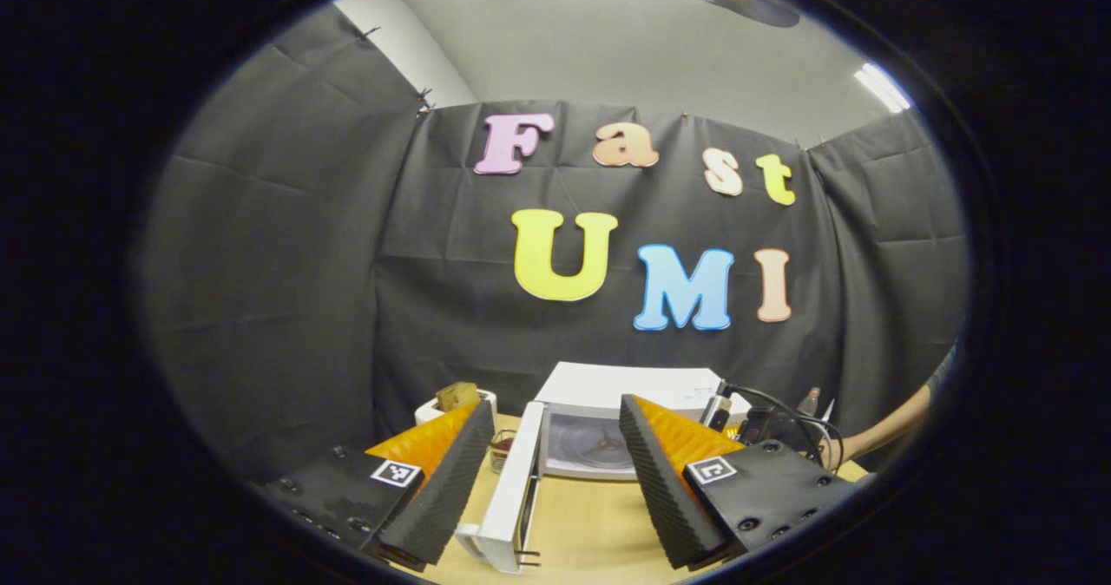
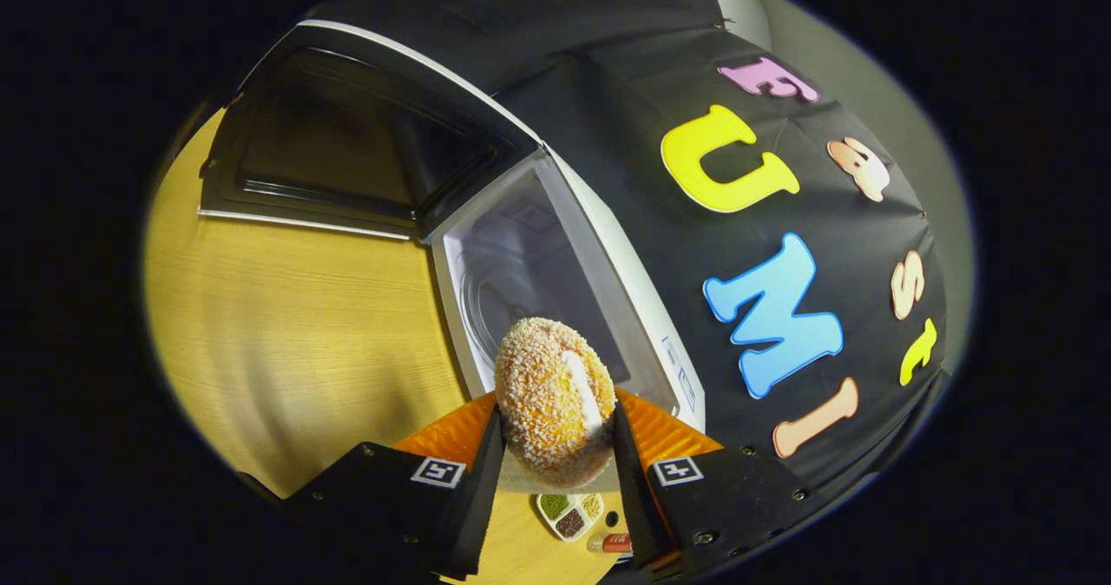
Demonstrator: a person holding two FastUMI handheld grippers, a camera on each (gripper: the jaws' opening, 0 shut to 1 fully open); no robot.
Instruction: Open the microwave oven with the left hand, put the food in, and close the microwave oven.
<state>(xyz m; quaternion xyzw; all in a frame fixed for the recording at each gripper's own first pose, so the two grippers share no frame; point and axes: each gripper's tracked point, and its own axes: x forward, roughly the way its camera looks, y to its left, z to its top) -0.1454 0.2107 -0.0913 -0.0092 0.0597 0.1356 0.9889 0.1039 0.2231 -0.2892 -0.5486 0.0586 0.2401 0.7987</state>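
On a wooden table [image 2: 286, 325], against black cloth: white microwave [image 2: 647, 307], already opened, cavity [image 2: 521, 281] bare with a glass turntable showing inside. Door [image 2: 347, 151] swung fully out to the side, dark inner window facing up in the right gripper view; seen edge-on as a white slab [image 1: 512, 489] in the left gripper view. First step judged done. Right gripper [image 2: 555, 459] clamped on the food [image 2: 555, 398], a round crumb-coated bun with a pale stripe, held just in front of the cavity mouth, not yet inside. Left gripper [image 1: 547, 481] spread wide, holding nothing, hovering near the door's free edge with the microwave [image 1: 625, 394] straight ahead. Small sectioned dish [image 2: 568, 515] on the table below the bun. Left to do, by judgement: carrying the bun in, letting go, drawing back, then swinging the door shut.
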